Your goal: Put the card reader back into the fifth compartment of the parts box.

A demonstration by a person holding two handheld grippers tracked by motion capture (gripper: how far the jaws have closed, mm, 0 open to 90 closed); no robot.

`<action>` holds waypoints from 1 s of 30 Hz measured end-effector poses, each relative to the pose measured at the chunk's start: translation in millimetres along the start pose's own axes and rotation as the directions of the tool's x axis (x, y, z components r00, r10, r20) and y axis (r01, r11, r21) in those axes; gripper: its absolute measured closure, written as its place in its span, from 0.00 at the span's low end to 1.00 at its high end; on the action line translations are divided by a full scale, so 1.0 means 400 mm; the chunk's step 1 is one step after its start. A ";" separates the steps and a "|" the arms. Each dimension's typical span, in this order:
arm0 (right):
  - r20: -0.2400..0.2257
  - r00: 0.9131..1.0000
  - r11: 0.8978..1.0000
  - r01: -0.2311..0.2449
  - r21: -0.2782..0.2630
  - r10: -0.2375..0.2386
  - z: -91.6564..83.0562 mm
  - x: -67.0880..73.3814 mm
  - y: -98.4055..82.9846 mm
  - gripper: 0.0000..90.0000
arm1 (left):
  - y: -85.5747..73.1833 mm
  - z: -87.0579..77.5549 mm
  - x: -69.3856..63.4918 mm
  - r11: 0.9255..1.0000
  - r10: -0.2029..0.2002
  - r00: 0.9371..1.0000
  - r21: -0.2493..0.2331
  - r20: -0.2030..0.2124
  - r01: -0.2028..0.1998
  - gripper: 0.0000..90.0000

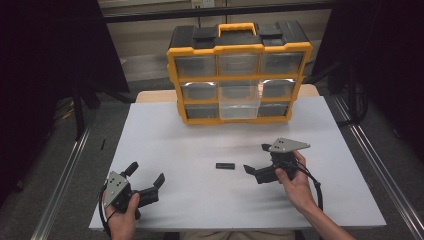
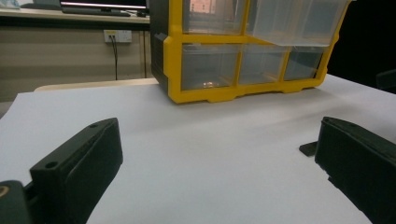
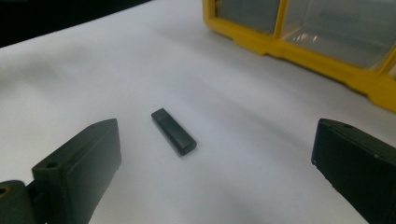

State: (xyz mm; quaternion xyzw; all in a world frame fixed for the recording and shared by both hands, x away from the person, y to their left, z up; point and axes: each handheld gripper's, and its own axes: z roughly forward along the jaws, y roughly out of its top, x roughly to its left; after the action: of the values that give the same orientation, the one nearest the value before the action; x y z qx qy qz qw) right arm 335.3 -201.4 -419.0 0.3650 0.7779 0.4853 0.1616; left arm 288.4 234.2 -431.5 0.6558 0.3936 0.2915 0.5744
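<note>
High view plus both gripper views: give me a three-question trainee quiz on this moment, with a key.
1. True or false: the right claw is shut on the black USB stick.
2. Which drawer of the yellow organizer is pulled out? A) top left B) a middle-column drawer C) bottom right
3. Fill in: the stick lies flat on the white ____, between the two claws, nearer the ____ one.

Key
1. False: its jaws stand wide apart in the right gripper view, with the stick lying ahead of them, untouched.
2. B
3. table; right. The left claw is also open and holds nothing.
</note>
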 end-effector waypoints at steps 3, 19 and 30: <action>-0.014 1.000 1.000 -0.006 0.020 0.006 0.013 -0.004 0.006 0.02 | 0.000 0.002 -0.001 1.000 -0.001 1.000 0.005 0.010 0.001 0.01; -0.094 0.995 0.996 0.022 0.091 -0.014 0.077 0.011 0.049 0.02 | 0.000 0.002 0.000 1.000 -0.007 1.000 -0.002 0.010 0.007 0.01; -0.146 0.988 0.981 0.072 0.180 -0.046 0.126 0.015 0.068 0.03 | 0.000 0.002 0.001 1.000 -0.017 1.000 0.002 0.011 0.017 0.01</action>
State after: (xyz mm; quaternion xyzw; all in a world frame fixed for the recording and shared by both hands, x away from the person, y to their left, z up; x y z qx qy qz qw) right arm 372.8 -157.8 -418.7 0.3198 0.8395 0.4308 0.0859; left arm 289.3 234.2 -431.7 0.6547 0.3961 0.2827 0.5784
